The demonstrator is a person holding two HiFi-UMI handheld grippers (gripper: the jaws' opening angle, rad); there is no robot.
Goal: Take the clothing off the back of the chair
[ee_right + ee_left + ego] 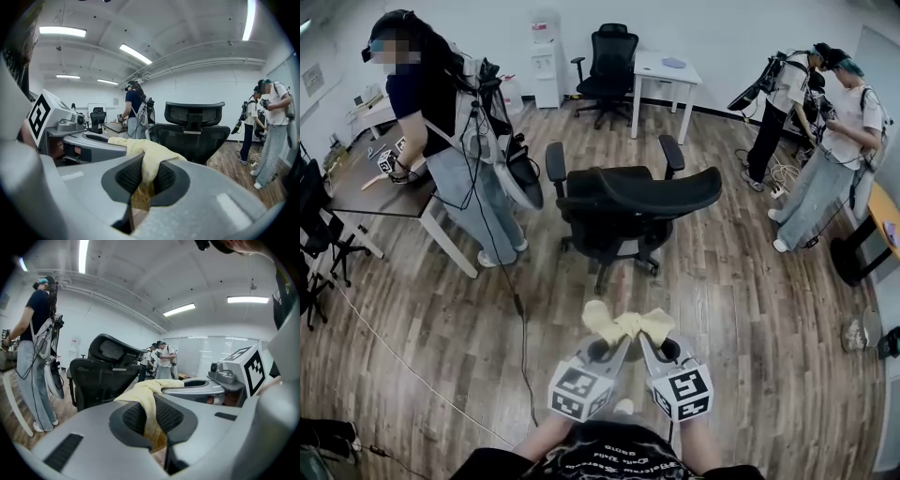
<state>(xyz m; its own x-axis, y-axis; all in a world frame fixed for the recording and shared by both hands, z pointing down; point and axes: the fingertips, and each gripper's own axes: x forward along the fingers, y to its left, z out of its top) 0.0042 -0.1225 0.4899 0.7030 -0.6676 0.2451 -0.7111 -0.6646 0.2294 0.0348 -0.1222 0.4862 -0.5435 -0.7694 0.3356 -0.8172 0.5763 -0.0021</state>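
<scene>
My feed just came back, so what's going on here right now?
A person holds tongs in each hand. The left tongs and the right tongs are both shut on one pale yellow piece of clothing, which is bunched between them in the air above the wooden floor. The black mesh office chair stands beyond, apart from the clothing, and its back looks bare. The clothing seems to be off the chair already.
</scene>
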